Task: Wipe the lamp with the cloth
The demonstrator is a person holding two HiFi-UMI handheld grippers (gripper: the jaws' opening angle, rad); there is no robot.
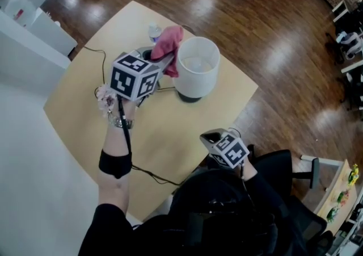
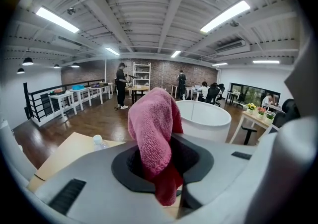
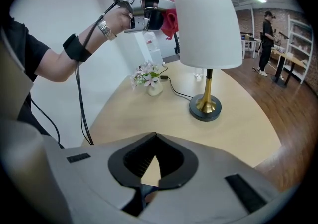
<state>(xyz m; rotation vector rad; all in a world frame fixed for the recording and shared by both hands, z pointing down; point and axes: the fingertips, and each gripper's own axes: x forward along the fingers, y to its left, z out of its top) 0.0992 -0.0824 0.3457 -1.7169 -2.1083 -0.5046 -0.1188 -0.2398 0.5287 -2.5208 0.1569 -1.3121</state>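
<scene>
In the head view, a white drum-shaded table lamp [image 1: 197,67] stands near the middle of a pale wooden desk [image 1: 170,130]. The left hand-held gripper [image 1: 163,65] reaches in from the left and carries a pink terry cloth [image 1: 168,46] up at the shade's top rim, on its left side. The cloth sits against that rim or just beside it; contact cannot be confirmed. The right hand-held gripper [image 1: 212,137] hangs low near the person's body, well apart from the lamp. Judged from this, wiping is at its start or only on the upper left of the shade. The rest of the shade, the stem and the base seem left to do.

In the left gripper view, the jaws stand partly apart and are clamped on the cloth. It bunches up between them and droops below, with the white shade just behind it. A clear plastic bottle with a white cap [image 2: 98,141] stands further left.

In the right gripper view, the jaws are together with nothing between them. Ahead are the lamp's brass stem and dark round base, and a small pot of flowers [image 3: 148,81] sits beside its black cord [image 3: 178,90].
</scene>
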